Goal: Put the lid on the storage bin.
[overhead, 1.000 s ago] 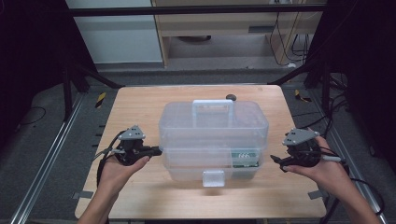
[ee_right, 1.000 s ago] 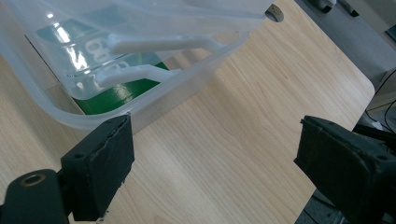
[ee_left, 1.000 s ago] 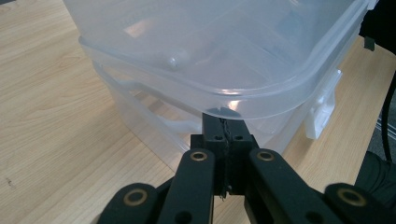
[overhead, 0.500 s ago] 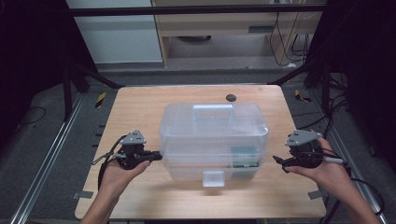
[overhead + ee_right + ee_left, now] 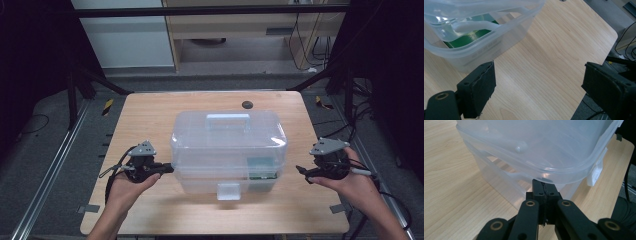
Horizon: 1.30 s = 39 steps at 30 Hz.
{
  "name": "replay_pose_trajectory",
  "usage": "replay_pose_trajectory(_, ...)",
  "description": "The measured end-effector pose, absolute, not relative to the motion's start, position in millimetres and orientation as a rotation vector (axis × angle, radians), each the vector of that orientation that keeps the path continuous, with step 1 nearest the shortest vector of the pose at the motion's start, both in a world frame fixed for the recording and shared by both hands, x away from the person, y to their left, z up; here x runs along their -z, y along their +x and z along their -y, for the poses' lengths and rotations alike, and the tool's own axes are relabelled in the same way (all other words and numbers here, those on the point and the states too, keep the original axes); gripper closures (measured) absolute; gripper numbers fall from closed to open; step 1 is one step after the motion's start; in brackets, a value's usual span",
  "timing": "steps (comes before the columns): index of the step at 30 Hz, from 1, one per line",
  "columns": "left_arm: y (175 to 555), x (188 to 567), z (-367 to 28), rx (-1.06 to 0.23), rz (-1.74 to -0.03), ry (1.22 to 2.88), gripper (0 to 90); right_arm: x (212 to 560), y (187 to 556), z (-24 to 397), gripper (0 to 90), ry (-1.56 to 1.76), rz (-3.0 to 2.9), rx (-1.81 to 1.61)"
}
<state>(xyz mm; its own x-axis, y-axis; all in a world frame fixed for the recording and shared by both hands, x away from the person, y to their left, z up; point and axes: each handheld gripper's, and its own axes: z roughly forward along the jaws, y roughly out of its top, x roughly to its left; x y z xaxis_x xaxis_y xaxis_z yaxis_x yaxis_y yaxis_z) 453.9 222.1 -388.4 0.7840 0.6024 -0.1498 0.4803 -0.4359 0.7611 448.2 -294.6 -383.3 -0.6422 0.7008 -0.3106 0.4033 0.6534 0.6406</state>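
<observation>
A clear plastic storage box with a lid, a top handle and a white front latch stands mid-table. Something green lies inside its right end. My left gripper is shut, its tips right at the box's left side under the lid rim. My right gripper stands open a little to the right of the box, not touching it, with nothing between its fingers.
The wooden table has a small dark round spot behind the box. The table's right edge is close to the right gripper, with cables and dark floor beyond. Metal frame rails run along both sides.
Both hands have drifted slightly toward the table's front. The left gripper's tips have stayed at the box's left side; the right gripper remains open beside the box.
</observation>
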Motion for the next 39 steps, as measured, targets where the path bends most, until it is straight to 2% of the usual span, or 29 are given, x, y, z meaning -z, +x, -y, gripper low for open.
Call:
replay_pose_trajectory(10,453,375,-254,-0.331,-0.876,2.164,90.0,383,452,302,12.9,0.891,-2.301,-0.703)
replay_pose_trajectory(17,487,380,-268,-0.350,-0.961,2.197,90.0,393,481,308,17.2,0.975,-2.293,-0.701)
replay_pose_trajectory(30,534,386,-260,-0.427,-0.998,2.239,90.0,418,541,323,23.1,1.175,-2.254,-0.724)
replay_pose_trajectory(39,562,413,-265,-0.423,-1.065,2.223,90.0,433,573,326,25.0,1.282,-2.187,-0.779)
